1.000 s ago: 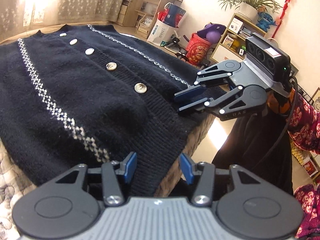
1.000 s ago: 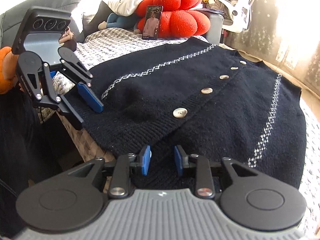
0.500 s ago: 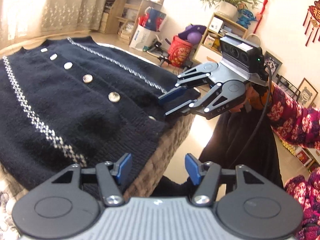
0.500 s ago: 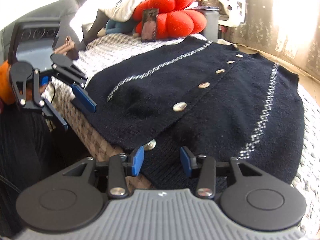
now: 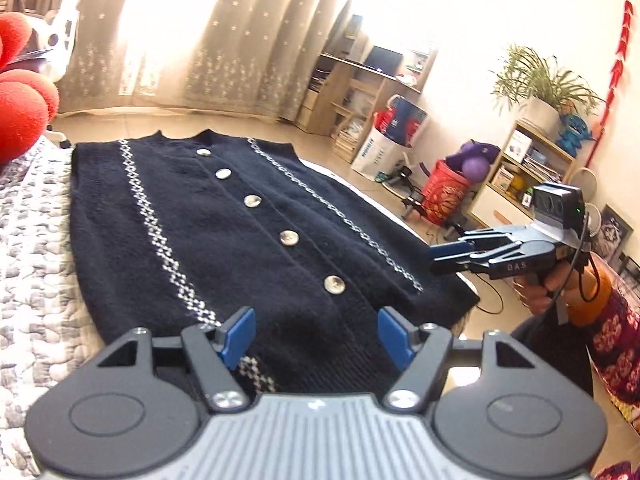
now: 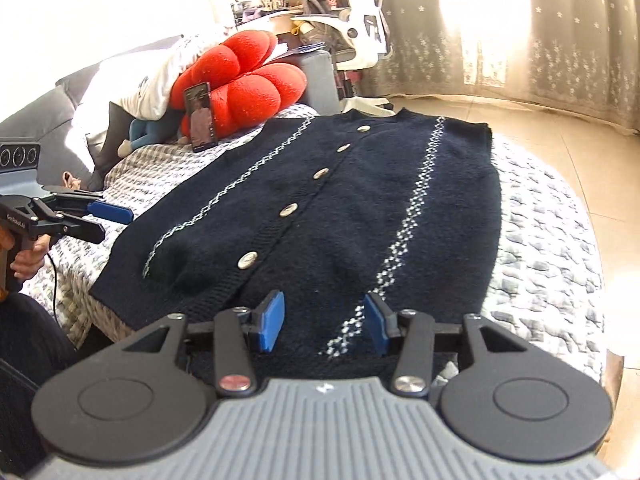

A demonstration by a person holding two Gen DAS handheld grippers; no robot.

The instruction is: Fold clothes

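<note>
On the bed, a grey and white quilt (image 6: 552, 248) is spread out, and a dark blue knit vest (image 5: 248, 240) lies flat on top of it. The vest is the thing to fold. It is buttoned up, with its neck at the far end and its bottom hem at the near edge of the bed. Two white zigzag stripes (image 6: 416, 216) run down it, one on each side. A row of five round shiny buttons (image 5: 289, 237) goes down the middle between the stripes.

Behind the vest, at the far left in the right wrist view, sits a big red puffy cushion (image 6: 244, 84). A phone (image 6: 201, 116) leans upright against it. Pale curtains (image 5: 208, 40) hang at the bright window past the bed.

The left gripper (image 5: 316, 336) hangs over the hem of the vest. Its blue pads (image 5: 239, 336) stand wide apart and have just been opening. Nothing is between them, and they do not press on the vest.

The right gripper (image 6: 324, 322) hangs over the hem too, near the stripe on its side. Its blue pads are apart and have just been opening. They hold nothing.

Each gripper shows up in the other one's view, out past a side edge of the vest, held by a hand (image 5: 548, 288).
</note>
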